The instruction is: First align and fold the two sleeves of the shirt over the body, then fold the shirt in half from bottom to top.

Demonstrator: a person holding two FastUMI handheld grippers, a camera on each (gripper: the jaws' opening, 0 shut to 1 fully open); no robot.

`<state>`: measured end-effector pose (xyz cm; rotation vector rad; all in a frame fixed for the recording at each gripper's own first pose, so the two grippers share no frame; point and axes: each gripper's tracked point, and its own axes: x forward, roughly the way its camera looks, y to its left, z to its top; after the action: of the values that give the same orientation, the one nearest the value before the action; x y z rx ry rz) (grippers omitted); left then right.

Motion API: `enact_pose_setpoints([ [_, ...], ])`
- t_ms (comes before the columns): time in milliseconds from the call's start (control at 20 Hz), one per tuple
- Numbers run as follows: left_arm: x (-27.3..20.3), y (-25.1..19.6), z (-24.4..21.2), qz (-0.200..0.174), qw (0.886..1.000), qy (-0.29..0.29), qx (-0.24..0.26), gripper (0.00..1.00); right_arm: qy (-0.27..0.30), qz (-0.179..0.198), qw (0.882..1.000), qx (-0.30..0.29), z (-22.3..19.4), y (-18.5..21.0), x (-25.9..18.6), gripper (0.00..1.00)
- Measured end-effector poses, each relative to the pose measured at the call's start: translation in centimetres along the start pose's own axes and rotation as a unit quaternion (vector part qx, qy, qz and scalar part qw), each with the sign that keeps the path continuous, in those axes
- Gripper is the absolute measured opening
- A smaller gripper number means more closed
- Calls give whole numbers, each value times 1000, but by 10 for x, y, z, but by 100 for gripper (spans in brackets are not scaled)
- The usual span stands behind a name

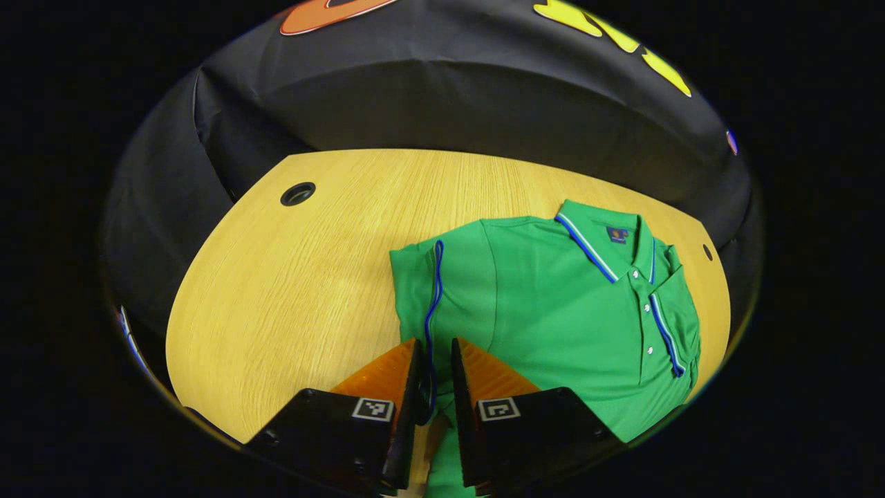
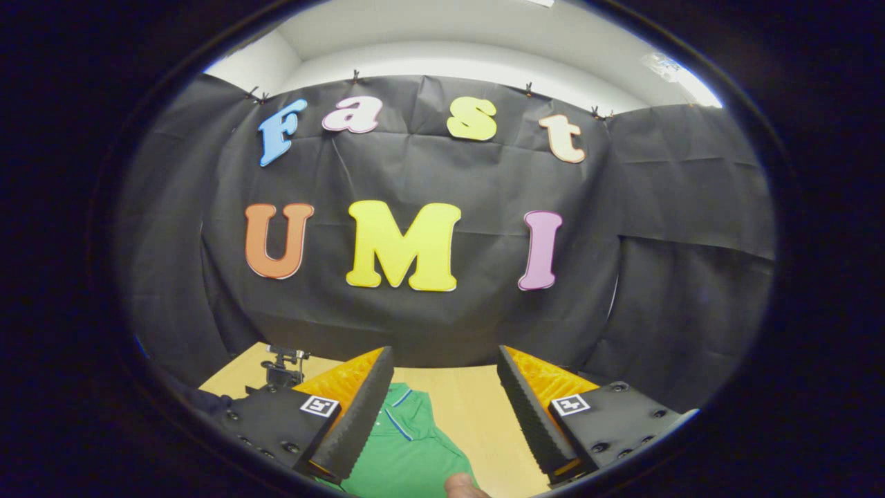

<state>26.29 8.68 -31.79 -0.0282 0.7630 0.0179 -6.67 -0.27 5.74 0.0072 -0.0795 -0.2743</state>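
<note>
Left gripper (image 1: 435,377) on sleeve hem (image 1: 434,304)

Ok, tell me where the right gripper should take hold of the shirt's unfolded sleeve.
Grip the sleeve at its blue-striped cuff, coming from the shirt's outer side, low along the table. It lies flat with the cuff as its free edge. The right gripper hangs open above.

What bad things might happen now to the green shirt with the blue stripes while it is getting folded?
1. The left gripper pinches only the blue-trimmed sleeve edge of the green polo shirt, so the cloth might slip out mid-fold.
2. The right gripper hangs open above the shirt and holds nothing, so pulling from one side might drag the shirt across the wooden table.
3. The sleeve could land crooked and wrinkle the body.
</note>
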Motion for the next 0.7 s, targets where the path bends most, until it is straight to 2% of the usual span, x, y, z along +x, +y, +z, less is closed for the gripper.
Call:
enact_pose_setpoints([
  [50, 4, 1, 1, 3, 1000, -1, 8, 28, 3, 0, 1000, 1, -2, 0, -1, 93],
  [200, 4, 4, 2, 11, 999, 8, 34, 9, 9, 3, 1000, -2, -9, -1, -4, 95],
  [300, 4, 3, 3, 8, 999, 14, 48, 0, 12, 5, 1000, -1, -11, -1, -4, 95],
  [350, 2, 2, 3, 6, 999, 16, 51, 4, 13, 4, 1000, 0, -12, -4, -3, 95],
  [550, -14, -2, 18, 12, 997, 3, 76, 4, 13, 0, 1000, 11, -14, -13, -3, 95],
  [700, -26, -22, 33, 4, 994, -20, 104, 4, 16, 0, 1000, 13, -18, -15, -3, 93],
])
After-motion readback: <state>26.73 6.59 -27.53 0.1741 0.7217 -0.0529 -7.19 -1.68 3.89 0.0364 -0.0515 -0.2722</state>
